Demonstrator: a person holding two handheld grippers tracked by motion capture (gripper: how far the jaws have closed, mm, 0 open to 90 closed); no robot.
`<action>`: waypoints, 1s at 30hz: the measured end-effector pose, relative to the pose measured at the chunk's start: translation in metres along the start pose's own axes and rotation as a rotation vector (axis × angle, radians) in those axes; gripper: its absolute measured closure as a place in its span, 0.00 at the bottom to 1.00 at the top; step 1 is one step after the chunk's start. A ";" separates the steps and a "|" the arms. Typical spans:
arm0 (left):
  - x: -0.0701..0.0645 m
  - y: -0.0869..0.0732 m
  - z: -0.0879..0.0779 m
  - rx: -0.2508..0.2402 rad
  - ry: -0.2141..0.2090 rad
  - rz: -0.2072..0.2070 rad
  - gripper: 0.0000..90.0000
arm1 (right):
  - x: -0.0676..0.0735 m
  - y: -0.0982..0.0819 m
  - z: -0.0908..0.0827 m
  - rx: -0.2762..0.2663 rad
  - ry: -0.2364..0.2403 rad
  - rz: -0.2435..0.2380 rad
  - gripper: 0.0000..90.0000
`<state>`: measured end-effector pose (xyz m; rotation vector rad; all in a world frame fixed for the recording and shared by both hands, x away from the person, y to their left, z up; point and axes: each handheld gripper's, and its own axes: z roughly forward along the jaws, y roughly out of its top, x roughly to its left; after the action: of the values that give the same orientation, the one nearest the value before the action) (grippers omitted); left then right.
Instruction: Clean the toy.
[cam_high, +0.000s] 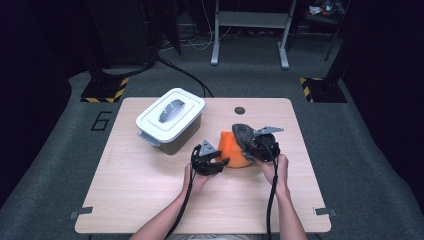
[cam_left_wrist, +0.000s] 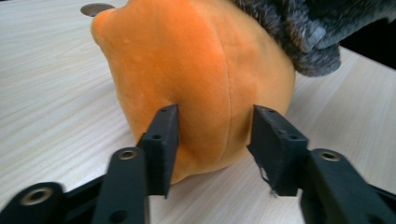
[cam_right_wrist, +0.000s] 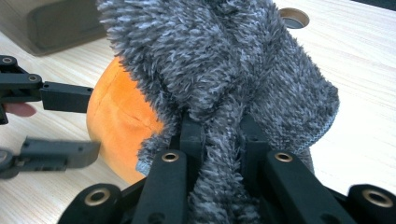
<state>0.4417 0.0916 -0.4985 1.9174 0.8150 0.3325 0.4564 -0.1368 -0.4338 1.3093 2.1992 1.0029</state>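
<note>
Orange plush toy (cam_high: 234, 149) sits between the left gripper's (cam_high: 218, 161) parted jaws, forearm angled inward. Right gripper (cam_high: 248, 142), wrist raised, pinches the grey fuzzy cloth (cam_high: 243, 132) draped over it.

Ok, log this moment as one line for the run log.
left gripper: open, jaws astride orange plush | right gripper: shut on grey fuzzy cloth | cloth draped over plush | table

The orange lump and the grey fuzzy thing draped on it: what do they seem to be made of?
The orange lump looks like soft short-pile plush, velvety and matte, with a stitched seam down its side; probably stuffed. The grey fuzzy thing looks like shaggy chenille or microfibre cloth: long tufted fibres and a knitted edge show where the right gripper pinches it.
</note>
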 end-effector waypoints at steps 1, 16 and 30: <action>-0.001 -0.001 0.000 0.006 0.009 0.013 0.51 | 0.000 0.000 0.000 -0.001 -0.003 0.002 0.85; 0.002 -0.008 0.012 0.063 0.106 0.031 0.43 | -0.005 0.000 0.003 -0.003 -0.007 -0.002 0.85; 0.001 -0.006 0.010 0.047 0.079 0.032 0.81 | -0.012 -0.003 -0.003 -0.039 0.044 0.038 0.84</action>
<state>0.4454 0.0873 -0.5086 1.9727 0.8520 0.4143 0.4583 -0.1491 -0.4347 1.3284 2.1837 1.0930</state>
